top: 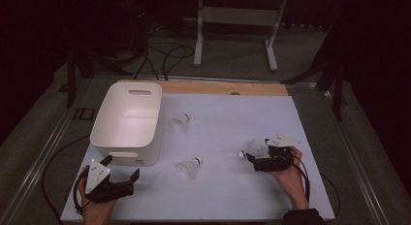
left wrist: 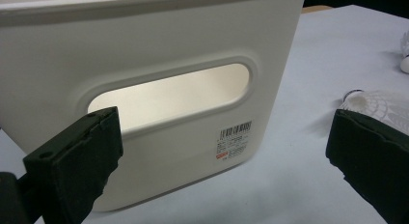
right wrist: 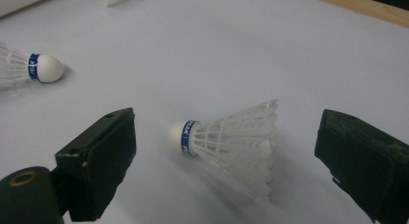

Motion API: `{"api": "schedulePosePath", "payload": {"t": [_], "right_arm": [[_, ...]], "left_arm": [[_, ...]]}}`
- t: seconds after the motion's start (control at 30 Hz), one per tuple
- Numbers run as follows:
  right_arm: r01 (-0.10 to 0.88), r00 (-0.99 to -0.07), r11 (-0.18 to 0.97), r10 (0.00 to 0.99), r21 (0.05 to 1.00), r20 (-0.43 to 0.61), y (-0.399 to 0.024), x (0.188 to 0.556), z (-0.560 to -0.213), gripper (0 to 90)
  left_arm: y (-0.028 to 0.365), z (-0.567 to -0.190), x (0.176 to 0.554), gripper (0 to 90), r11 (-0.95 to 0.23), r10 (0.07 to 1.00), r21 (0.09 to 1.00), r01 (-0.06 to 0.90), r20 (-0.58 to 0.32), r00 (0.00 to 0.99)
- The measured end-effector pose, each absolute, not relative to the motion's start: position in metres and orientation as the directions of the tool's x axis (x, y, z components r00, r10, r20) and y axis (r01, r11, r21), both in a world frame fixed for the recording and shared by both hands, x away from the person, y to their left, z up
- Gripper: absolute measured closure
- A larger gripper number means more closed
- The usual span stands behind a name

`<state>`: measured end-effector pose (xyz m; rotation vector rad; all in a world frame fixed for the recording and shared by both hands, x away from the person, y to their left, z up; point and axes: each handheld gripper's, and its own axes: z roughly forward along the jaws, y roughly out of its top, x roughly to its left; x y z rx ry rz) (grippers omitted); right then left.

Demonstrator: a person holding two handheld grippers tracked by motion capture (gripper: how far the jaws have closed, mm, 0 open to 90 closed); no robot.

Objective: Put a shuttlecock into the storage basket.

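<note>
Right gripper [right wrist: 226, 161], jaws spread, straddles a feather-light, crushable shuttlecock [right wrist: 231, 142] lying on the white table [top: 228, 113], best pinched at its firm cork; left gripper [top: 121, 179] waits open.

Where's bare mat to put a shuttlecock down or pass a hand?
Free: far right of the mat, and the near edge between left claw and right claw. Crowded: beside the white bin, where two shuttlecocks lie; a third sits between the right claw's jaws.
</note>
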<state>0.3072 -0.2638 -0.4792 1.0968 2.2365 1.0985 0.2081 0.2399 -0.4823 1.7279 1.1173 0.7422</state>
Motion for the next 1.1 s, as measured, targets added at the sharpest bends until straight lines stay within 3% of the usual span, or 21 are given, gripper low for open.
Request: {"api": "schedulePosePath", "payload": {"t": [0.37,0.5,1.1], "right_arm": [[0.531,-0.601,0.375,0.799,0.760,0.025,-0.261,0.315,-0.492,9.1],[0.543,-0.605,0.375,0.795,0.751,0.040,-0.261,0.317,-0.495,14.2],[0.545,-0.644,0.410,0.763,0.731,0.052,-0.253,0.319,-0.500,65.7]], "left_arm": [[0.240,-0.483,0.208,0.1,-0.169,0.913,0.917,0.361,0.007,0.409],[0.240,-0.483,0.209,0.1,-0.171,0.912,0.917,0.361,0.008,0.410],[0.239,-0.483,0.209,0.1,-0.173,0.911,0.916,0.363,0.010,0.411]]}}
